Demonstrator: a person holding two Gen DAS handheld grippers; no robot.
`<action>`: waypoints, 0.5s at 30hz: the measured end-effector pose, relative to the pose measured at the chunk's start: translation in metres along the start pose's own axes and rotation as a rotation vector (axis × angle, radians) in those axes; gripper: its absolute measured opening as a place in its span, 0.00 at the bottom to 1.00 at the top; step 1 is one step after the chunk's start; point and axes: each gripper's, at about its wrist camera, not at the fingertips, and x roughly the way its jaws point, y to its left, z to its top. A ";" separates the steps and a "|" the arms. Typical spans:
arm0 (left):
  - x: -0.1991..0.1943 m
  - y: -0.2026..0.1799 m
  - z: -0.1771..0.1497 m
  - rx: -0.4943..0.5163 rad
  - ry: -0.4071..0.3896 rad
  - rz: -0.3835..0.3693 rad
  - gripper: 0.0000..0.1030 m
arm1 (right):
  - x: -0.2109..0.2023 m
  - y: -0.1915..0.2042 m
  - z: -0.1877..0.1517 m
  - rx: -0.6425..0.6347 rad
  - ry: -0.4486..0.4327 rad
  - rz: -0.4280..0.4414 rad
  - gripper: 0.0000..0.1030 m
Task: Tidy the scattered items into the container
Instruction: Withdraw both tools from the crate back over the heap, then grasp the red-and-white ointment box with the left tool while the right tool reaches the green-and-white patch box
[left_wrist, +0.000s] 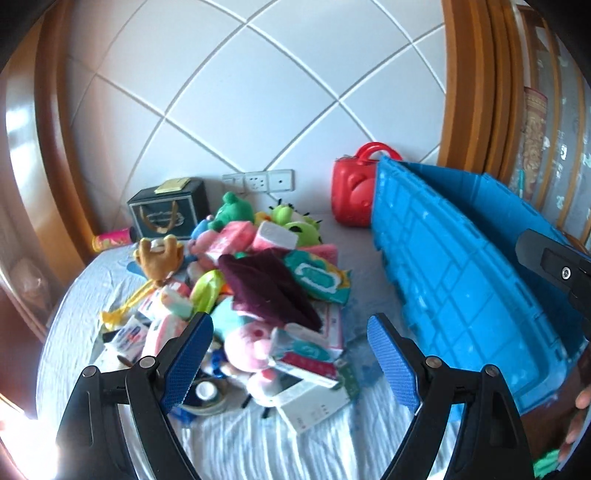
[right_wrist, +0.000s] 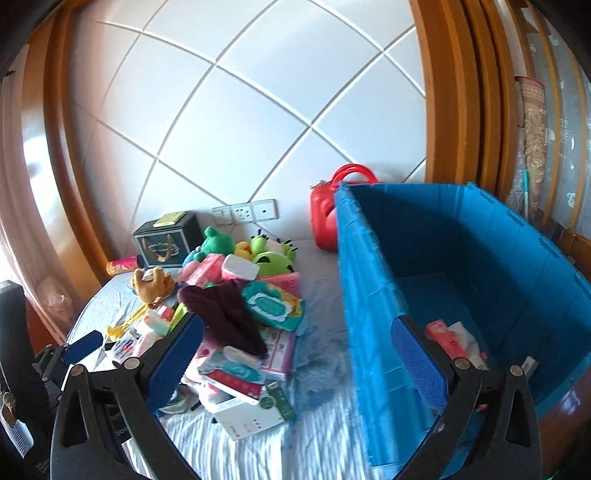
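Hovering with jaws spread wide and empty, both the left gripper (left_wrist: 290, 358) and right gripper (right_wrist: 295, 363) were held over the bed's toy pile (left_wrist: 251, 280), ready for transfers into the blue crate (right_wrist: 461, 266).

Bright daylight thru both views, coming from the left; blown-out glare at lower-left corner of left wrist view, washing over the wooden frame (left_wrist: 33, 155) w/ white sheen. Same sheen on frame in right wrist view. Tiled wall (right_wrist: 240, 110) evenly lit, faint pinkish cast at left. Soft shadows under the pile (left_wrist: 240, 295) and beside the blue crate (right_wrist: 461, 266); crate interior darker, esp. near wall. Heavy fisheye bending: grout lines curve, black vignette in corners. Slight motion blur overall, bedsheet (left_wrist: 258, 443) smeared in foreground; edges softest.
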 end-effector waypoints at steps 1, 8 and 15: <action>0.004 0.016 -0.007 -0.005 0.015 0.010 0.84 | 0.006 0.014 -0.006 0.001 0.011 0.014 1.00; 0.036 0.119 -0.062 -0.032 0.114 0.072 0.84 | 0.055 0.091 -0.062 0.003 0.120 0.087 1.00; 0.071 0.177 -0.120 -0.083 0.223 0.105 0.84 | 0.108 0.106 -0.122 0.023 0.295 0.068 1.00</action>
